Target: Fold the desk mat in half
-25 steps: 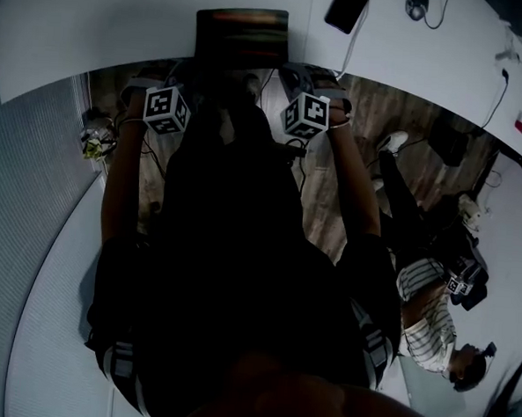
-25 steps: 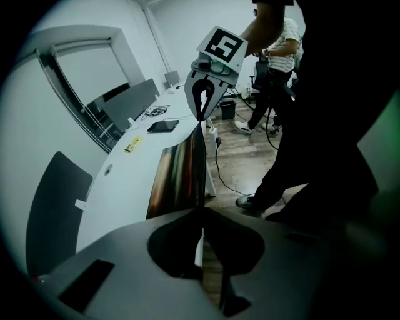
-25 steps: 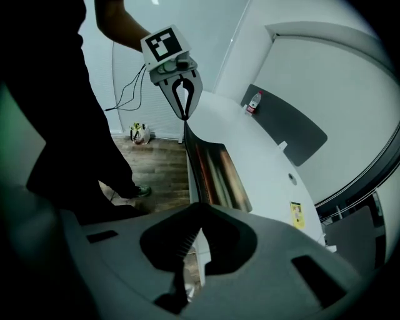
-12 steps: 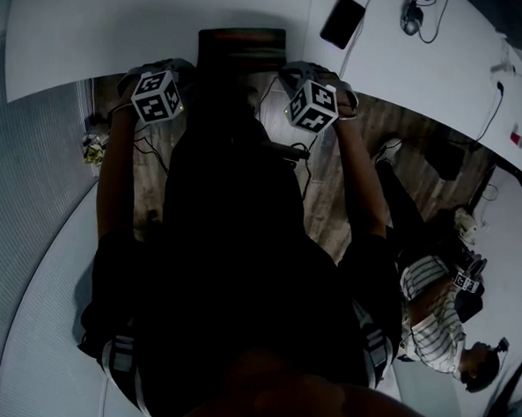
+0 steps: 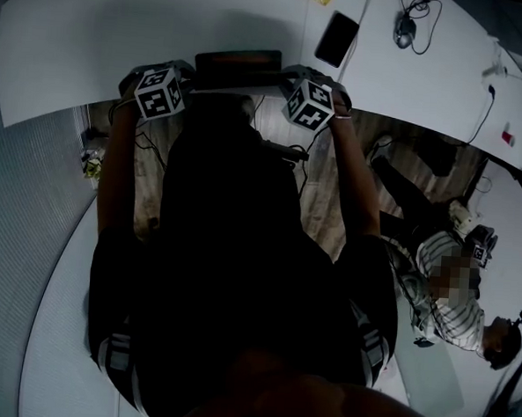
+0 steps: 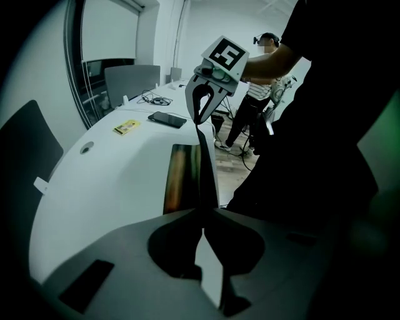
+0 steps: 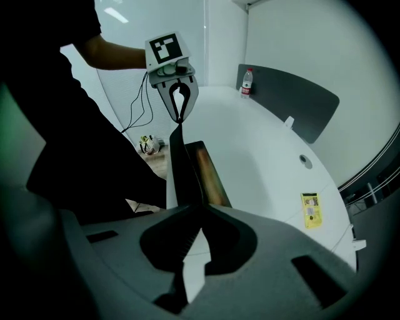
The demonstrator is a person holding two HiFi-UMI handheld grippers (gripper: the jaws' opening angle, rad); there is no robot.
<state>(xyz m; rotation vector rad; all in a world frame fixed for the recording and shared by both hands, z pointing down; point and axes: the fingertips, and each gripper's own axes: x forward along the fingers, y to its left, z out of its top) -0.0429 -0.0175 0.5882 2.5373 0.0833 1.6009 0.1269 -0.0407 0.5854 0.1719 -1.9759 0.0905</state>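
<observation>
Dark desk mat [image 5: 239, 65] lies at the head view's upper centre on the white table [image 5: 95, 34]. Its near edge runs left-to-right, pinched by the left gripper [image 6: 202, 219] and right gripper [image 7: 201, 215]; the far edge lies straight ahead.

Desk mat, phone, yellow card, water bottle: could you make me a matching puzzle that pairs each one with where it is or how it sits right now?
Things:
1. desk mat
2. phone
3. yellow card
4. water bottle

States:
A. standing upright by the grey divider
B. pinched at one edge by the left gripper and the right gripper
C. bright-coloured, flat on the white table
D. black, flat on the white table

Pairs: 1-B, 2-D, 3-C, 4-A.
</observation>
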